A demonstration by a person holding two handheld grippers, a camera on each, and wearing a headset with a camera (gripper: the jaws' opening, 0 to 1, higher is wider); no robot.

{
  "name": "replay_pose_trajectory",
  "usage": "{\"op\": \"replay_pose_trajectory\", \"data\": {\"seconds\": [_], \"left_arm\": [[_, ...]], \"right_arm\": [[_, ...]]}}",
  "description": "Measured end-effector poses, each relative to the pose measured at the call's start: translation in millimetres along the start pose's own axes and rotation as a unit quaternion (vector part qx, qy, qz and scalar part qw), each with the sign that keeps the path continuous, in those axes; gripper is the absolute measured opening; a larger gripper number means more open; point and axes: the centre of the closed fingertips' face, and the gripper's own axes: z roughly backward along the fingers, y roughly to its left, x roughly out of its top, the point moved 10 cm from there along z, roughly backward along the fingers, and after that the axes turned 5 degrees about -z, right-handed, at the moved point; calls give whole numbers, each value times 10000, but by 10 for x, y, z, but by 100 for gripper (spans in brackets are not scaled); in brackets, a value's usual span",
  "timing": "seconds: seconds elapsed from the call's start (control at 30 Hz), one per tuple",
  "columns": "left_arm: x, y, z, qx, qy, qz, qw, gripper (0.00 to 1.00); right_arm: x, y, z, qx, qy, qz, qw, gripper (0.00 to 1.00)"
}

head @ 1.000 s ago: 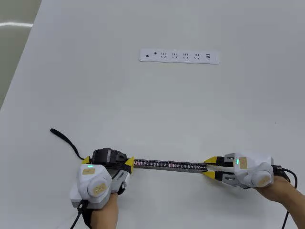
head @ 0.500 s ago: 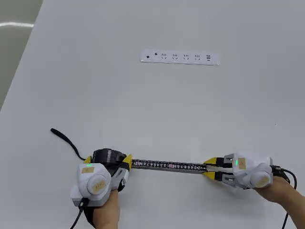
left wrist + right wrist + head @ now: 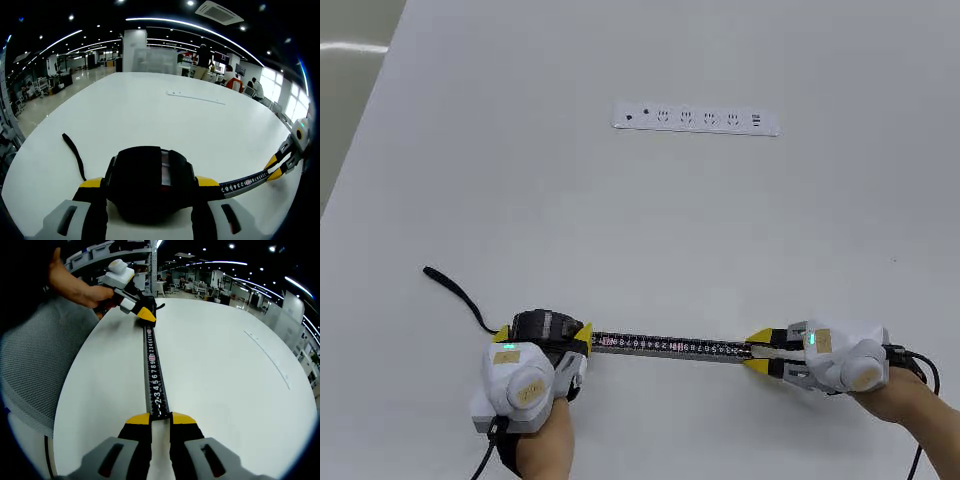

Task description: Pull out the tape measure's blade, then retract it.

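A black tape measure case [image 3: 546, 326] [image 3: 150, 177] rests on the white table, and my left gripper [image 3: 545, 339] [image 3: 149, 182] is shut on it from both sides. Its dark numbered blade [image 3: 670, 347] [image 3: 153, 375] [image 3: 245, 181] runs flat along the table to the right. My right gripper [image 3: 756, 351] [image 3: 160, 417] is shut on the blade's end, yellow fingertips pinched together. A black wrist strap [image 3: 455, 292] [image 3: 72, 152] trails left from the case.
A white power strip [image 3: 696, 118] [image 3: 196, 97] lies at the far middle of the table [image 3: 640, 220]. The table's left edge [image 3: 360, 130] borders a grey floor. Cables [image 3: 920, 375] hang from the grippers. People stand far behind the table in the left gripper view.
The grippers have drawn slightly apart, so a little more blade shows between them. The head view has shifted slightly.
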Motion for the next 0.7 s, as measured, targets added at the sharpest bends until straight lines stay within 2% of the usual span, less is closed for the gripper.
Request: {"op": "replay_pose_trajectory", "data": {"seconds": [0.13,0.7], "left_arm": [[-7,9,1,-46,2,40,10000,65],[5,22,-5,-84,77,100,9999,65]], "right_arm": [[4,4,-6,39,82,69,9999,10],[27,1,9,8,116,21,9999,10]]}}
